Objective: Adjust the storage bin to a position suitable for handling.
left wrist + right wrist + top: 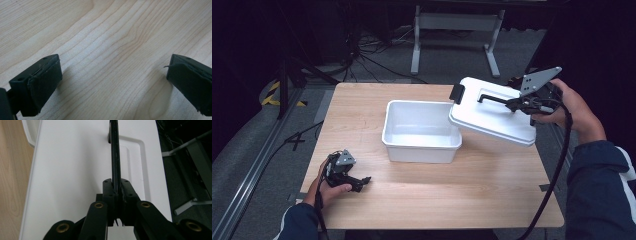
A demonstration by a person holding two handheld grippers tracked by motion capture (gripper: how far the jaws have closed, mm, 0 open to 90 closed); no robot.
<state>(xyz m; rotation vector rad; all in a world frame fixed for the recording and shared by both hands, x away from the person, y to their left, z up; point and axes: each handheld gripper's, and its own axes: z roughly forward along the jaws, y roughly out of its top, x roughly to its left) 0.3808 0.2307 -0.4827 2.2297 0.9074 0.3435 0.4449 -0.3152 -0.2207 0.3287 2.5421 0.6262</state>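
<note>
Black jaws on my right gripper (116, 195) are pressed together on the thin black handle (115, 150) of the white lid (75, 170); in the right gripper view the handle runs straight up from between them, edge-on, over the lid's raised centre panel; from the high view I see that gripper (518, 104) at the table's far right edge, my right hand (569, 107) behind it, its grey plate tilted up; the lid (492, 117) hangs off the table, tilted, its lower left edge over the right rim of the white bin (422, 131), whether touching or just above I cannot tell; a black latch (457, 93) sits on the lid's far left corner; the bin stands open and upright near the middle of the wooden table (437, 190), nothing visible inside it.

My left gripper (113, 75) has its jaws spread wide, nothing between them but bare wood grain; the foam-faced pads (47, 80) sit low over the tabletop; in the high view that gripper (362, 181) rests at the near left of the table, held by my left hand (329, 190), well apart from the bin; a cable trails from the right gripper down past the table's near right corner.
</note>
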